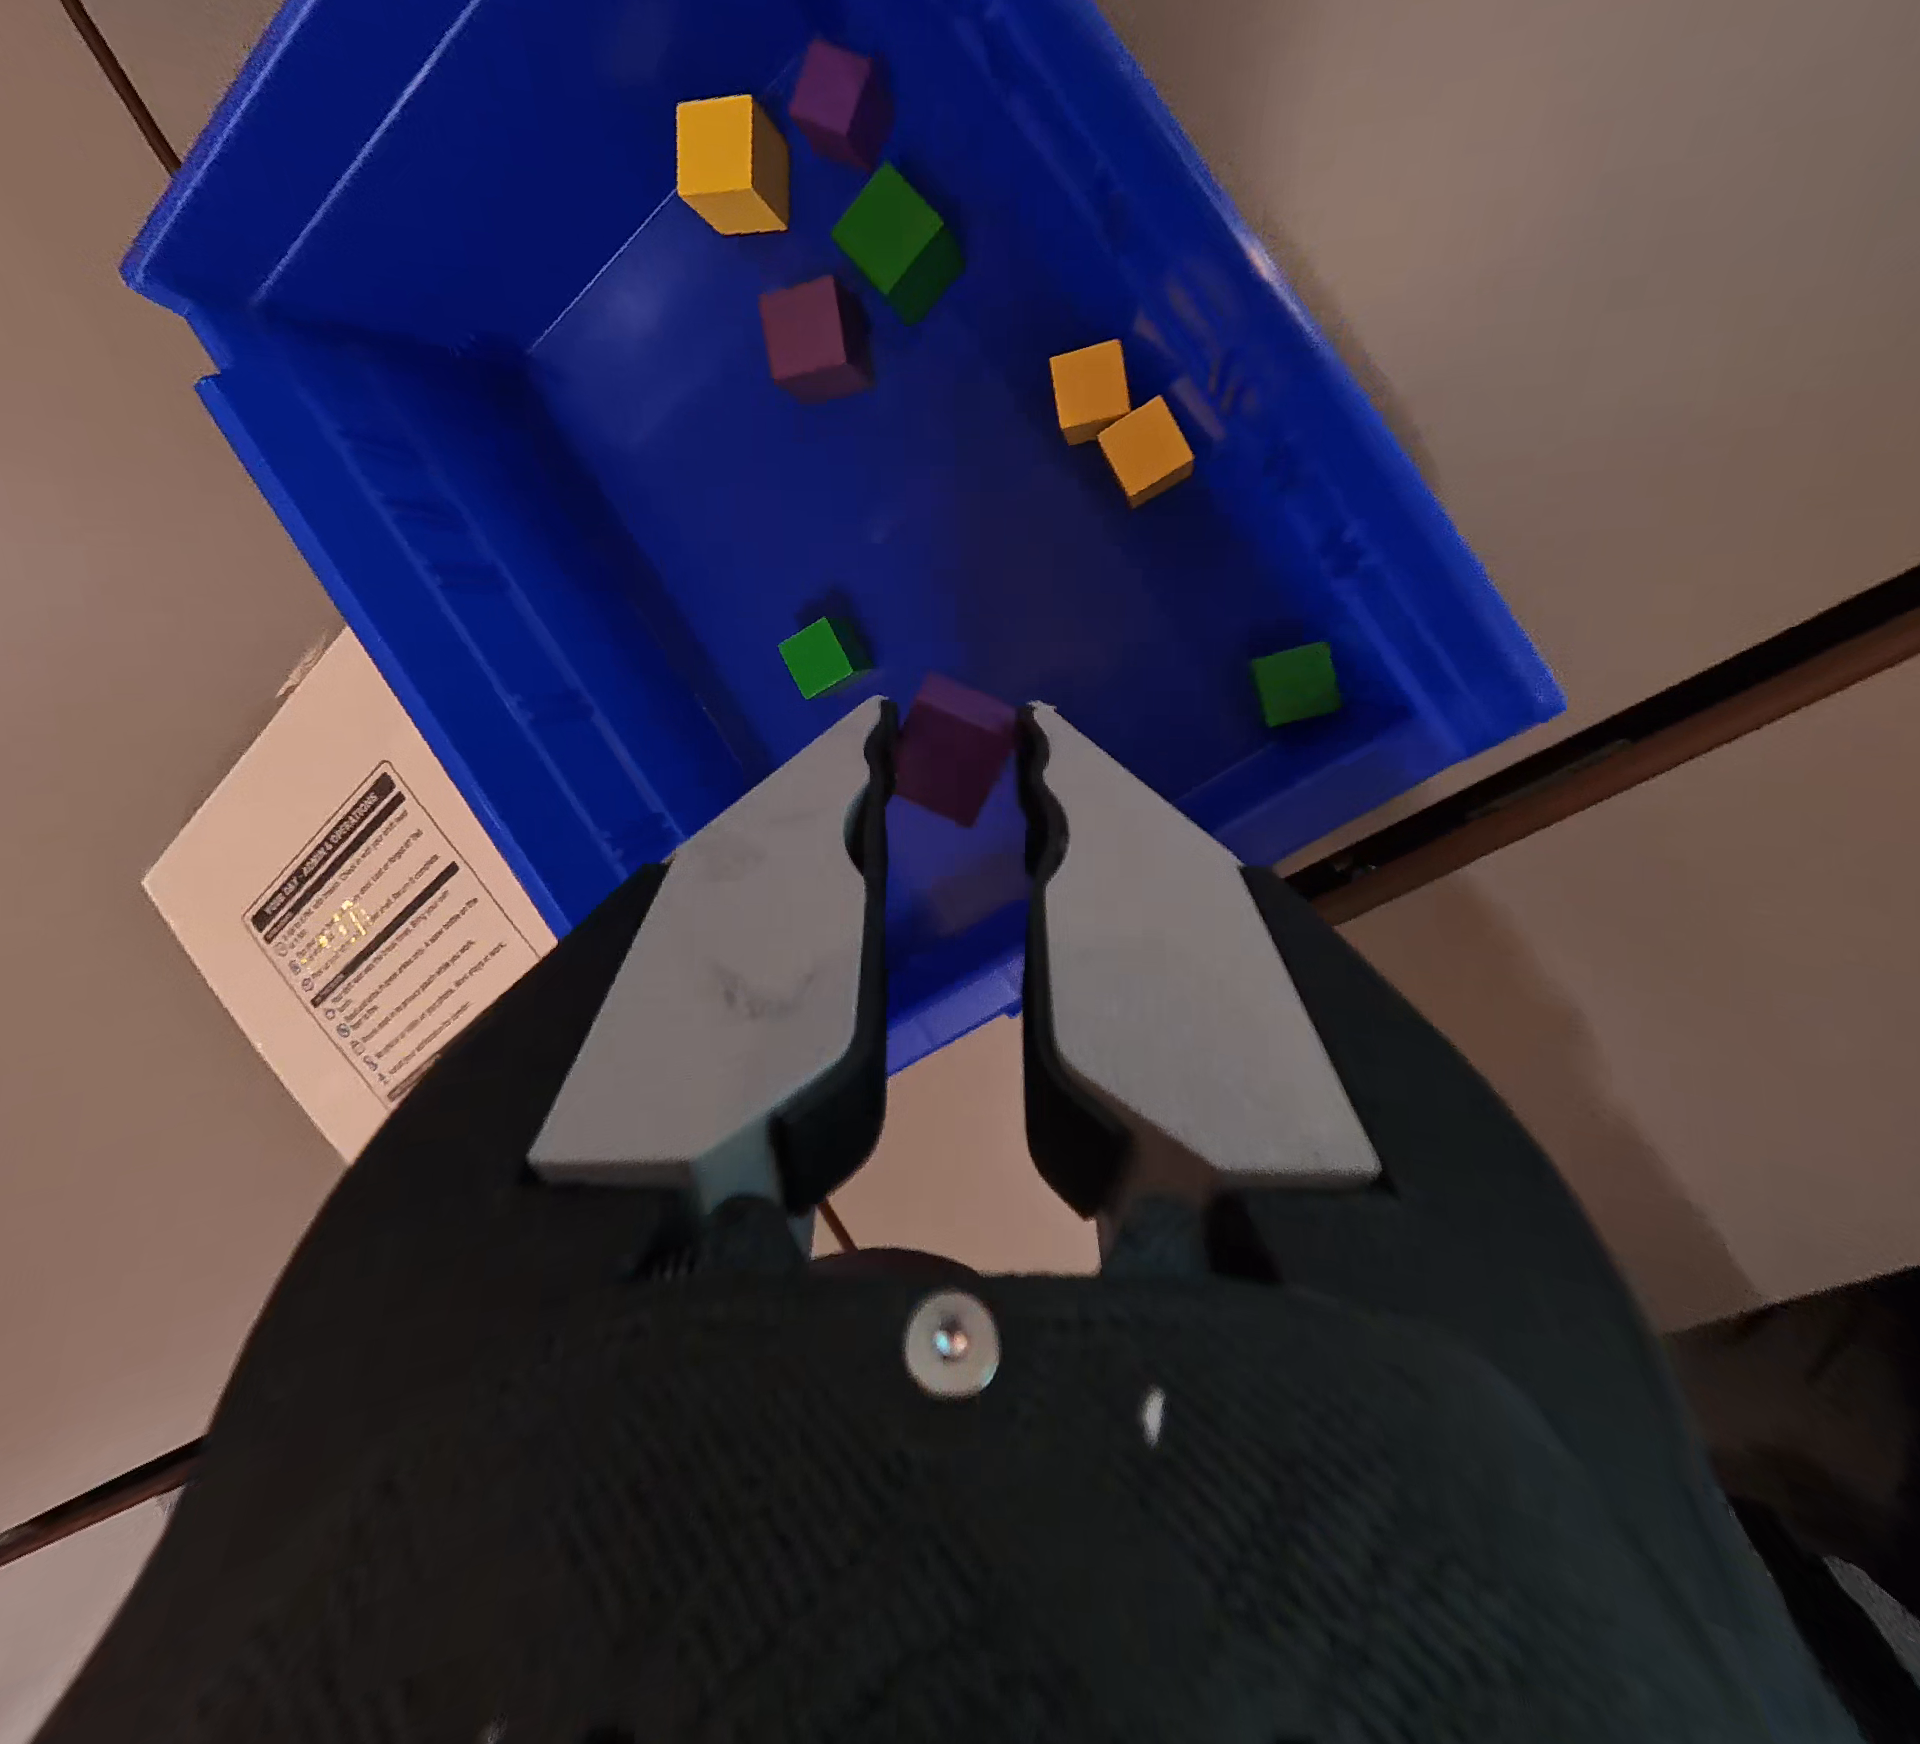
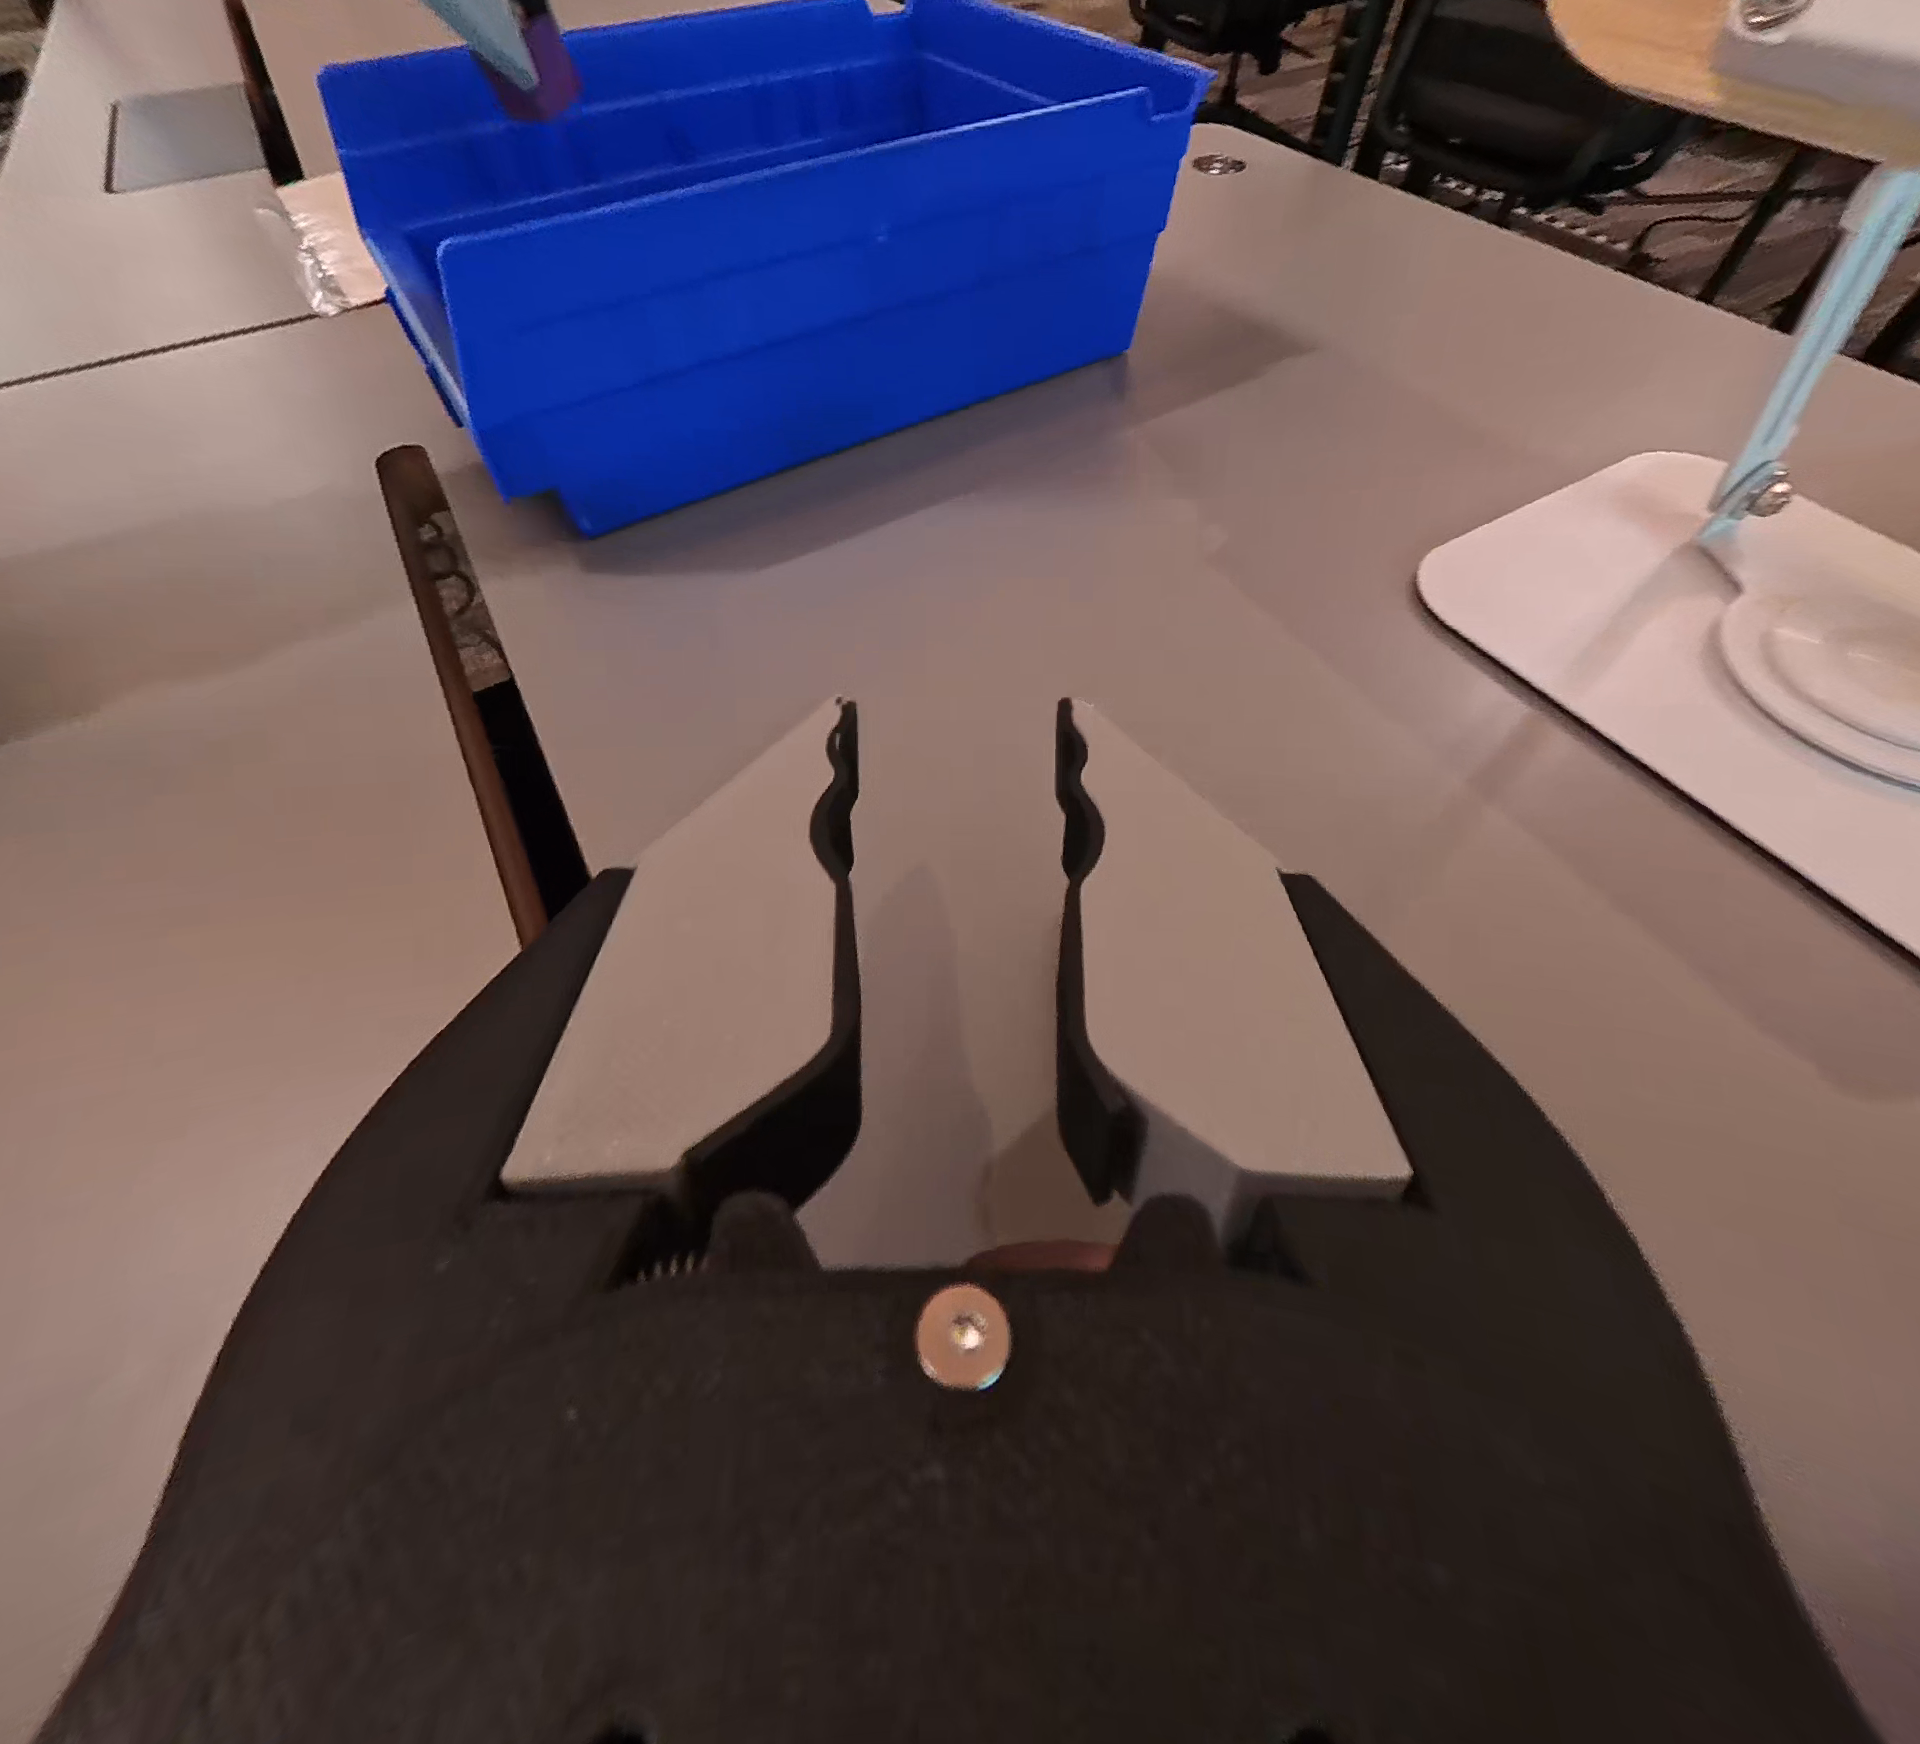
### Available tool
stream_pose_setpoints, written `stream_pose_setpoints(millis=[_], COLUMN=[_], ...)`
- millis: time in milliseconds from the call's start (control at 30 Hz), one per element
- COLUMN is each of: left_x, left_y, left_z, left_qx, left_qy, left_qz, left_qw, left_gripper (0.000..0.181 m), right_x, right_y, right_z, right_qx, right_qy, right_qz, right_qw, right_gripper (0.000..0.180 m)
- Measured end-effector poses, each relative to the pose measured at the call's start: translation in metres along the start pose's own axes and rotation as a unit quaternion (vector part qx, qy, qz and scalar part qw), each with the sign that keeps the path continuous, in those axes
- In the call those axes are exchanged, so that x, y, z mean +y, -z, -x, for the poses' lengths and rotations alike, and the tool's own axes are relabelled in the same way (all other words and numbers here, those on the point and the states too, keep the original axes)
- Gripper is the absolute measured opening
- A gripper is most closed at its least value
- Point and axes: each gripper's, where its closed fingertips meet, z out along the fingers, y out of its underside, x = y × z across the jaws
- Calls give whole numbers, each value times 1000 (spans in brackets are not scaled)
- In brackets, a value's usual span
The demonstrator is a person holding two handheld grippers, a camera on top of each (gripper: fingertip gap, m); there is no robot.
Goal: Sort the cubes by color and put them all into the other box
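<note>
We find the left gripper (image 1: 954, 718) clamped on a purple cube (image 1: 954, 747), held above the blue bin (image 1: 416, 260) near one end wall; yellow, green and purple cubes lie inside. The right gripper (image 2: 956, 718) stands parted, empty, over the grey desk (image 2: 1299, 447).

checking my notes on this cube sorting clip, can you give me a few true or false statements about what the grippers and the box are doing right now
1. The left gripper is shut on a purple cube. True.
2. The right gripper holds a yellow cube. False: its jaws stand open with nothing between them, over the grey table.
3. The blue box holds three yellow cubes. True.
4. The held cube rests on the box floor. False: the right wrist view shows it up at rim height.
5. Only one green cube lies in the box. False: three do.
</note>
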Motion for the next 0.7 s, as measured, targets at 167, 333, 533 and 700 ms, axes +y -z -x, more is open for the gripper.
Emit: stream_pose_setpoints(millis=[167, 333, 533, 700], left_x=[0, -15, -48, -84], left_y=[-1, 18, 52, 74], left_z=[-2, -4, -24, -63], left_qx=[5, 13, 34, 62], left_qy=[-28, -66, -106, -148], left_qz=[63, 121, 145, 125], left_qw=[998, 990, 983, 979], left_gripper=[21, 21, 20, 21], right_x=[-5, -18, -41, -74], right_y=[-6, -16, -19, -19], right_z=[36, 77, 100, 109], right_qx=[-96, -199, -244, -280], right_qy=[-11, -34, -45, -100], right_qz=[-10, -26, -72, -140], right_qw=[995, 979, 966, 944], right_gripper=[37, 42, 46, 47])
